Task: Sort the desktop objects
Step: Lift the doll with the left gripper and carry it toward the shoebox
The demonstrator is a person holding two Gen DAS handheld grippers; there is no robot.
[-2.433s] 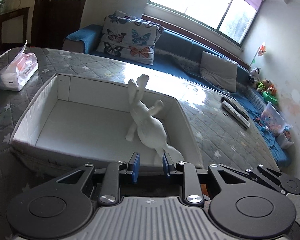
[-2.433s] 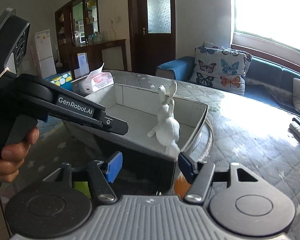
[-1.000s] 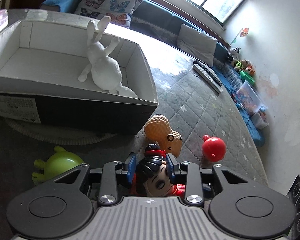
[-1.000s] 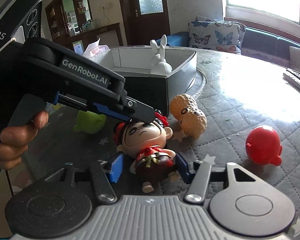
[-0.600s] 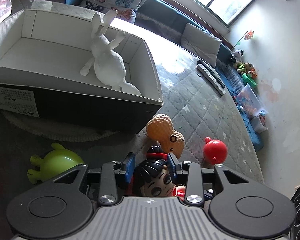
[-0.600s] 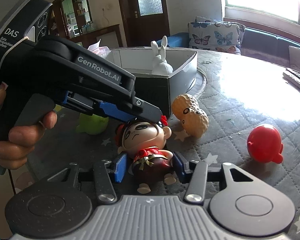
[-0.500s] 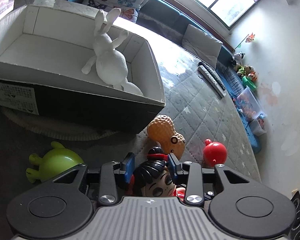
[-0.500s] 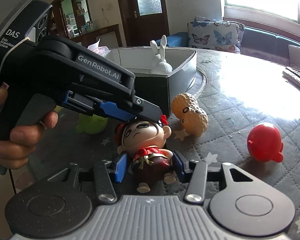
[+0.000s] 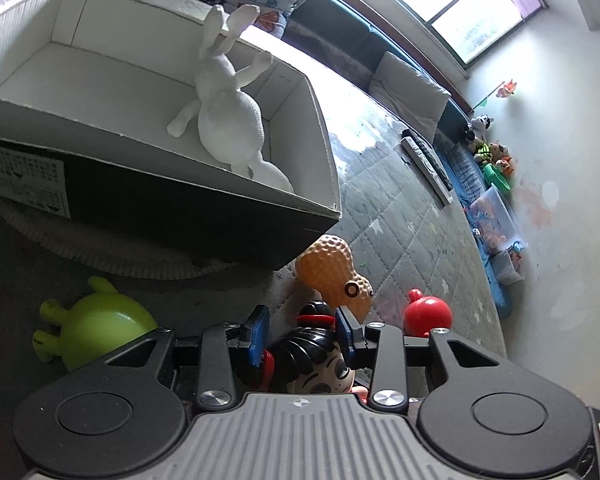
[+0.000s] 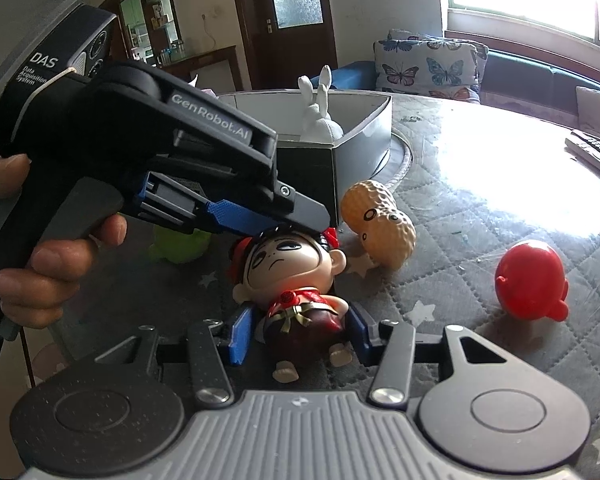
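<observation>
Grey quilted cloth with pale stars covers the worktop (image 9: 400, 216) in the left wrist view, with a blue sofa and a bright window behind. A cardboard box (image 9: 320, 128) stands on a round mat and holds a white rabbit figure (image 9: 224, 120), leaning against the box's far right corner. In front of the box lie a green toy (image 9: 96, 324), a peanut toy (image 9: 332, 272) and a red round toy (image 9: 424, 314). The left gripper (image 9: 302, 330) straddles the head of a doll (image 9: 312, 356); its fingers are opening, blue pads standing just off the black hair on either side.

From the right wrist view, the doll (image 10: 288, 276) lies on its back on the cloth, feet toward the camera. The right gripper (image 10: 300, 334) has its fingers (image 10: 240, 334) clamped on the doll's red body from both sides. A hand (image 10: 40, 264) holds the left gripper's handle, its tip over the doll's head. The peanut toy (image 10: 380, 228) lies just beside the head, the red round toy (image 10: 530, 284) well apart to the right.
</observation>
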